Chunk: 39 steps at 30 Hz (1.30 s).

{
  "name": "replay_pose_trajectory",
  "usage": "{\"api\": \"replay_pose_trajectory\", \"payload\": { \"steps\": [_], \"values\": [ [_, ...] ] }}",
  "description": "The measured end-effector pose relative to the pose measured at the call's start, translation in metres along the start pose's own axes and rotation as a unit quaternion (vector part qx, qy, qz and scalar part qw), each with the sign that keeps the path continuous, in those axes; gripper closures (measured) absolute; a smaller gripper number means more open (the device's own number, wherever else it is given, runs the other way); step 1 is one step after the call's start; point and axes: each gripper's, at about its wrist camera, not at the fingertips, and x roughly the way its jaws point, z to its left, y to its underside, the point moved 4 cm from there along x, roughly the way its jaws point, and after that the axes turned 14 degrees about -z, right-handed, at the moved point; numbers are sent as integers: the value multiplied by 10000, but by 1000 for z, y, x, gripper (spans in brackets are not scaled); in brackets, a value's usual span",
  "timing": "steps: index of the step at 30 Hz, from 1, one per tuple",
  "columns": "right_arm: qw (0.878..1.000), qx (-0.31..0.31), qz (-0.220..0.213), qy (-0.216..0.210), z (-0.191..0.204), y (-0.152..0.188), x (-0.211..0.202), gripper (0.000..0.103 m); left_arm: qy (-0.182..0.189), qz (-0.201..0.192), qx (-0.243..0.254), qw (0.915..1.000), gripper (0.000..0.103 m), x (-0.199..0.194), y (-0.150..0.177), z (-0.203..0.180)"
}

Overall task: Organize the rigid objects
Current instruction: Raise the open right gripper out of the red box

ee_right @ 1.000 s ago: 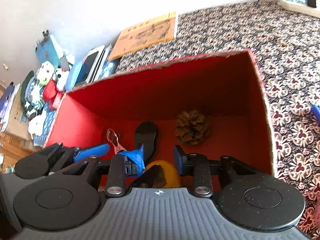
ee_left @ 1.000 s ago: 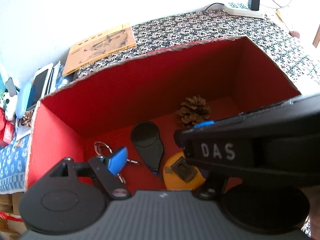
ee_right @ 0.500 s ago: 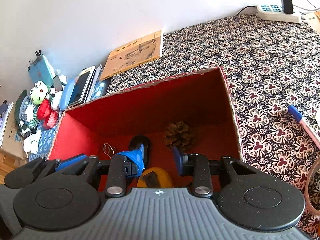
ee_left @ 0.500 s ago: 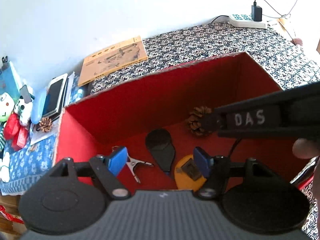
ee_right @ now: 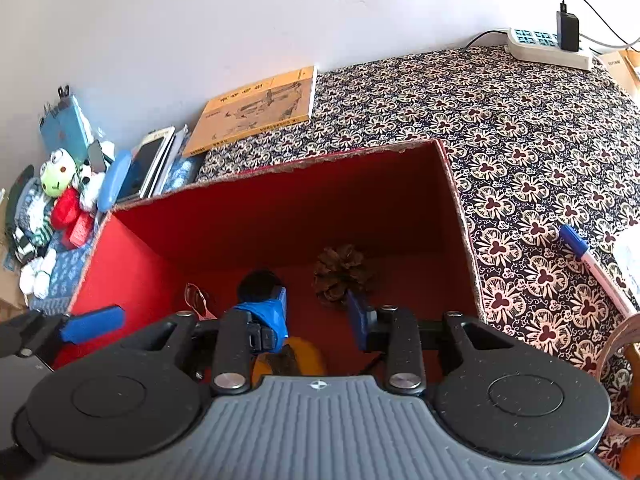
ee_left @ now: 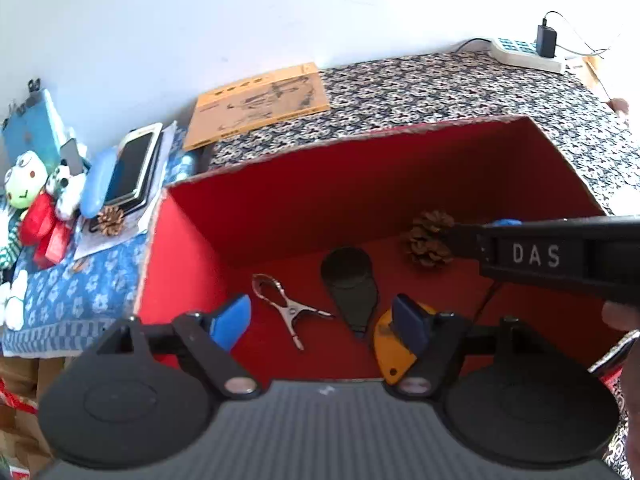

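Above the red box [ee_left: 192, 248], left gripper [ee_left: 322, 322] opening — empty; right gripper [ee_right: 316, 308] apart — empty.

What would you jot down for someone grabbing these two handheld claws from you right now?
Left gripper: jaws opening, nothing between them, above the red box.
Right gripper: open, empty, over the same box.
In the box: metal clip, black flat piece, orange tag, pine cone.
Outside the box: second pine cone by the phones, blue-capped marker on the patterned cloth.
Left: probably those two, judging by what's loose.
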Motion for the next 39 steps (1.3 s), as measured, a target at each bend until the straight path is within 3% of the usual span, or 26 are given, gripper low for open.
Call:
{"api": "replay_pose_trajectory", "payload": {
  "steps": [5,17,26,39],
  "values": [
    [10000,-2,33,-73,-1,0,1,86,-138,38,-116,9998,23,0,0,5],
    [9999,-47,-133,-28,-1,1,6,88,20,-5,-363,9993,23,-1,1,13],
    [9994,-138,-326,55,-2,1,7,89,-165,185,-335,9991,23,8,8,16],
    [9988,-309,-350,145,-1,2,9,89,-86,247,-390,9989,24,14,14,16]
  ]
}}
